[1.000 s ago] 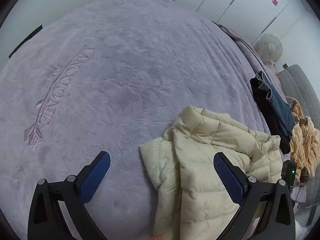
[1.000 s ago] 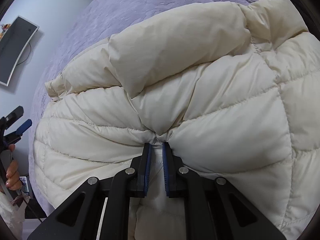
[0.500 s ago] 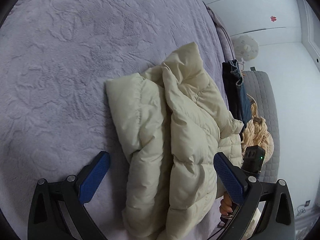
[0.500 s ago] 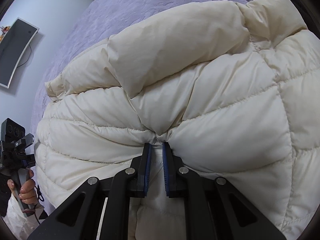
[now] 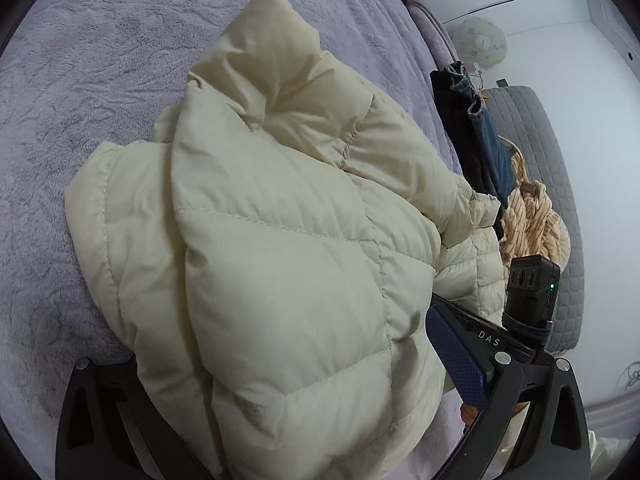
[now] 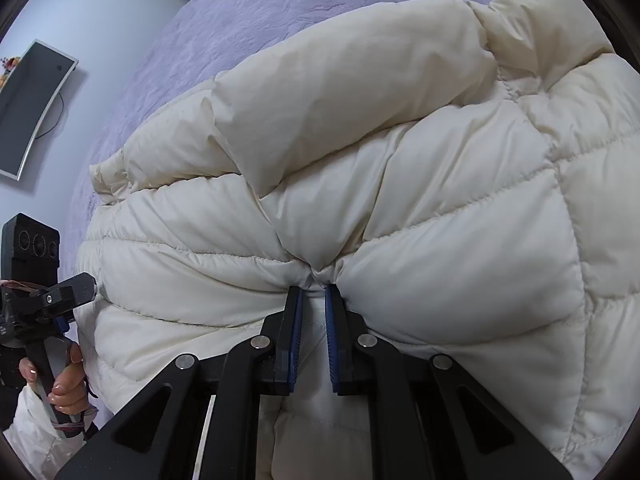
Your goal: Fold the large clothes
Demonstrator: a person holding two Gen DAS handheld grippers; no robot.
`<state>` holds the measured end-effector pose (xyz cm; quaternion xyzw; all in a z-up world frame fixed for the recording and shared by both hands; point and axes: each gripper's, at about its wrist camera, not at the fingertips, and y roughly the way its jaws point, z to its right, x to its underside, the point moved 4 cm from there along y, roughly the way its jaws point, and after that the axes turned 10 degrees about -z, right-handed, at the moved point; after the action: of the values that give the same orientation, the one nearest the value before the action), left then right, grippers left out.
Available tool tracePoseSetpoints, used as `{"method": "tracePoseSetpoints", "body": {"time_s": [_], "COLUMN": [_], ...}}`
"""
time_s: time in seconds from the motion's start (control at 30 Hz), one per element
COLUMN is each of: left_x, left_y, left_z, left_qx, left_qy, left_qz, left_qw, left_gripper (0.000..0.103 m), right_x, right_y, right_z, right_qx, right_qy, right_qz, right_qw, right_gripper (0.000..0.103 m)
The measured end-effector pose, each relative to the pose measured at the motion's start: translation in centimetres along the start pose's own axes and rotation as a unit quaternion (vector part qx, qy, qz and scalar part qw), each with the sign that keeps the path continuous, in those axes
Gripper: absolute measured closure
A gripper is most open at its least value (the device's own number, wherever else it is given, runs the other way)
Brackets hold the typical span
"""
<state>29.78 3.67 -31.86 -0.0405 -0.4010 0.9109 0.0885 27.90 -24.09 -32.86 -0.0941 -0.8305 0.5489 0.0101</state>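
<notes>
Right now the right gripper (image 6: 313, 294) is pinched nearly closed on a fold of the cream jacket (image 6: 400, 184). Its partner, the left gripper (image 5: 280, 376), gapes wide with the jacket's near end bulging between its jaws, one blue pad (image 5: 456, 358) showing. Around them the jacket lies heaped on the purple bed (image 5: 72, 92), with dark clothes (image 5: 476, 136) at the far edge.
</notes>
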Motion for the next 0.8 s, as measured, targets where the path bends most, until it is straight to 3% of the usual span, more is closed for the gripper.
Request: {"method": "tracePoseSetpoints", "body": {"time_s": [0.03,0.13,0.27,0.37,0.5,0.67,0.8], "left_x": [-0.2,-0.2,0.4,0.6,0.8,1.6,2.4], "left_y": [0.2,0.3,-0.4,-0.8,-2.0,-3.3,-2.7], "left_z": [0.2,0.2,1.5,3.1,5.8,10.7,15.6], "left_qx": [-0.001,-0.021,-0.04,-0.064,-0.069,-0.06,-0.073], "left_qy": [-0.001,-0.004,0.02,0.04,0.055,0.088,0.12], "left_qz": [0.001,0.008,0.022,0.024,0.031,0.035,0.021], "left_qw": [1.0,0.9997,0.9988,0.9968,0.9956,0.9936,0.9898], "left_gripper": [0.001,0.016,0.051,0.066,0.073,0.074,0.074], "right_x": [0.0,0.0,-0.1,-0.1,-0.1,-0.2,-0.3], "right_y": [0.0,0.1,0.1,0.2,0.3,0.5,0.8], "right_z": [0.1,0.3,0.6,0.8,1.4,2.5,3.6], "right_qx": [-0.001,-0.005,-0.008,-0.013,-0.028,-0.066,-0.113], "right_qy": [0.0,0.002,0.004,0.006,0.014,0.033,0.059], "right_qz": [0.0,0.0,0.0,-0.001,-0.003,-0.005,-0.013], "right_qw": [1.0,1.0,1.0,1.0,1.0,0.997,0.992], "right_gripper": [0.092,0.092,0.092,0.092,0.092,0.092,0.092]}}
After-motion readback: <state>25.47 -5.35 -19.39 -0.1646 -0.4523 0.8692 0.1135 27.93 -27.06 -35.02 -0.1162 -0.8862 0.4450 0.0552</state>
